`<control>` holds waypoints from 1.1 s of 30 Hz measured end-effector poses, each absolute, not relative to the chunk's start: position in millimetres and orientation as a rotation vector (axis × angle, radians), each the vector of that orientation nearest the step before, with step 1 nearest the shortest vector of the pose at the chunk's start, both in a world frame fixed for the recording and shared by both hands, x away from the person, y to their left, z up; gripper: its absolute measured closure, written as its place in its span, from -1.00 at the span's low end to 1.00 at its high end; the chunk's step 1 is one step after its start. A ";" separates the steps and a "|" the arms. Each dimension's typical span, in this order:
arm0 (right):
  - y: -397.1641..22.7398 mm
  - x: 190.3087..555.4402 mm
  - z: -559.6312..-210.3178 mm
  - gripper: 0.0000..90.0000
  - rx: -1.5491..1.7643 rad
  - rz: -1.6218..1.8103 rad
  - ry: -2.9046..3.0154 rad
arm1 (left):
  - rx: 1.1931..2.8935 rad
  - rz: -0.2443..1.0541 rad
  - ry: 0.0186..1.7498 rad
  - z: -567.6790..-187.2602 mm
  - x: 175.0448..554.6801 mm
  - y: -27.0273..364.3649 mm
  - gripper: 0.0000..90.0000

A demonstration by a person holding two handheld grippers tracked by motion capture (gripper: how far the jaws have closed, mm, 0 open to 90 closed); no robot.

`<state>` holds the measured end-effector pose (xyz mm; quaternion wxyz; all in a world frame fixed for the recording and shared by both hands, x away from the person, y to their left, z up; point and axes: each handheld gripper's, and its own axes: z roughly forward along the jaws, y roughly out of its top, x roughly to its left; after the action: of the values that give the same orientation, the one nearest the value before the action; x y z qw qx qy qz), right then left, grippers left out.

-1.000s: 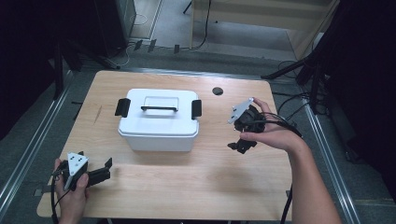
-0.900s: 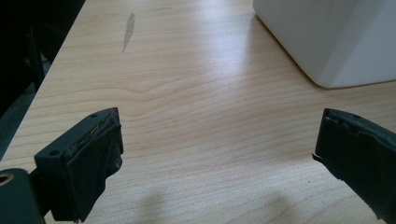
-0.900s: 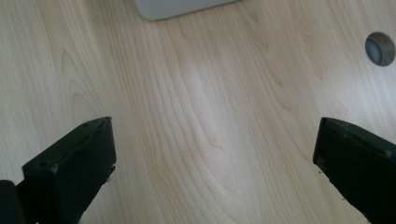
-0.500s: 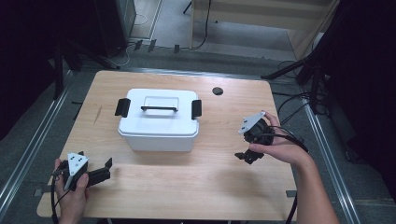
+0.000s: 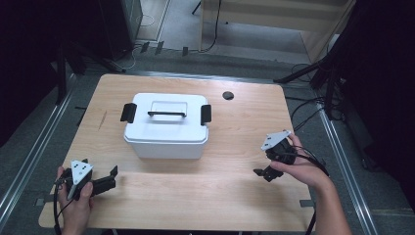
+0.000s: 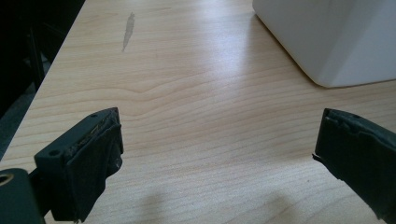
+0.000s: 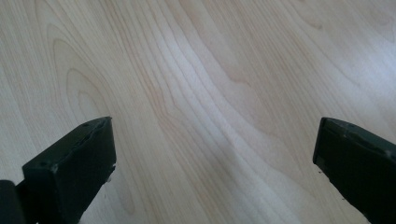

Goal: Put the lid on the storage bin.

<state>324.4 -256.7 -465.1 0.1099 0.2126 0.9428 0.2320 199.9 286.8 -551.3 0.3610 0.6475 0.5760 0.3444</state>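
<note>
A white lidded box [image 5: 165, 126] with a black handle and a black clip on each side stands at the middle of the wooden table [image 5: 235, 191]. My left gripper [image 5: 108, 178] rests at the front left corner, open, its jaws pointing right with bare wood between them. In the left gripper view the box's corner [image 6: 336, 42] is ahead at the upper right, beyond the open left gripper [image 6: 217, 154]. My right gripper [image 5: 266, 172] is low over the table's right side, held open. The right gripper [image 7: 215, 163] has bare wood between its jaws.
A small round black hole [image 5: 228, 95] sits in the tabletop behind the box. A grey streak [image 6: 128, 31] marks the wood at the left. Metal floor rails [image 5: 342, 161] run along both sides of the table. Cables trail on the floor at the right.
My right gripper has moved down and toward the front right of the table, away from the box. The left gripper has stayed put.
</note>
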 end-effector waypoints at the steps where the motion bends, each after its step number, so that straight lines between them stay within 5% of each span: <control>1: -258.9 323.2 -467.1 -1.00 0.626 0.682 2.770 | 1.669 0.887 1.484 -551.3 199.9 286.8 -0.97; 33: -314.3 275.9 -520.9 -1.00 0.882 0.937 2.550 | 1.674 0.895 1.483 -551.3 199.6 285.9 -0.96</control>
<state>275.9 -314.3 -520.9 0.1424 0.3055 0.8837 0.3247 199.6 285.9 -551.3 0.3581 0.6489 0.5748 0.3469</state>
